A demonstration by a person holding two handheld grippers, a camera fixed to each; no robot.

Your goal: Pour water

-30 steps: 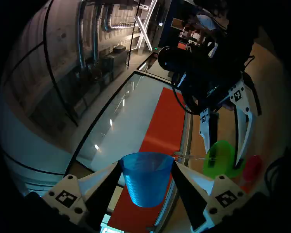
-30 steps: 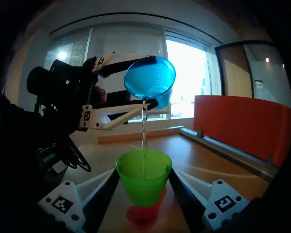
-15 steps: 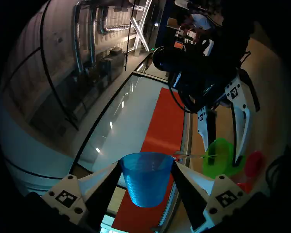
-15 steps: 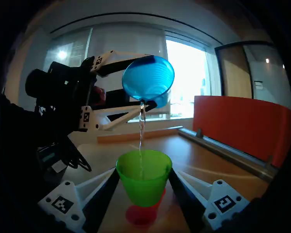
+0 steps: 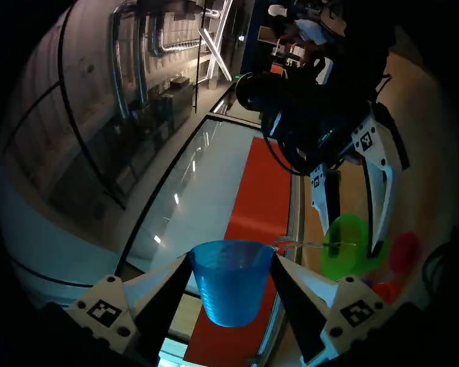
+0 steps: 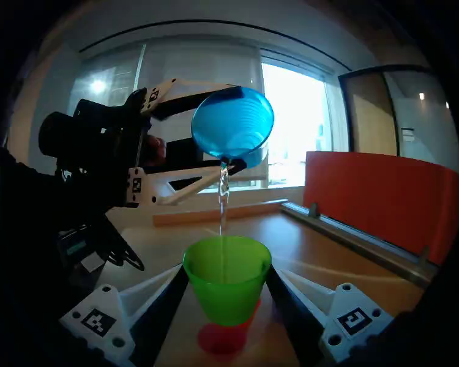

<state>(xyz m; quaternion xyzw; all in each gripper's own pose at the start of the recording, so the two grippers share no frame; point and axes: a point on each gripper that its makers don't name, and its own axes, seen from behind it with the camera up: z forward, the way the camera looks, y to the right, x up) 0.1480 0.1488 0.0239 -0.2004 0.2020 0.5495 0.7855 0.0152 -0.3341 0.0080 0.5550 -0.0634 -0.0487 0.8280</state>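
Observation:
My left gripper [image 5: 229, 287] is shut on a blue plastic cup [image 5: 231, 280], tipped on its side. In the right gripper view that blue cup [image 6: 232, 129] hangs high with its mouth facing me, and a thin stream of water [image 6: 222, 202] falls from its rim into a green cup [image 6: 227, 278]. My right gripper [image 6: 227, 287] is shut on the green cup, held upright above the wooden table [image 6: 315, 257]. In the left gripper view the green cup [image 5: 346, 246] sits between the right gripper's white fingers [image 5: 376, 189].
A red cup [image 6: 224, 337] lies just under the green one, also seen as the red cup [image 5: 406, 251] in the left gripper view. An orange-red partition [image 6: 382, 196] stands along the table's right edge. Black cables [image 6: 116, 254] lie at the left. Windows [image 6: 291, 122] are behind.
The blue cup has tipped a little further and shifted slightly left in the right gripper view. Water keeps streaming into the green cup, which has stayed put.

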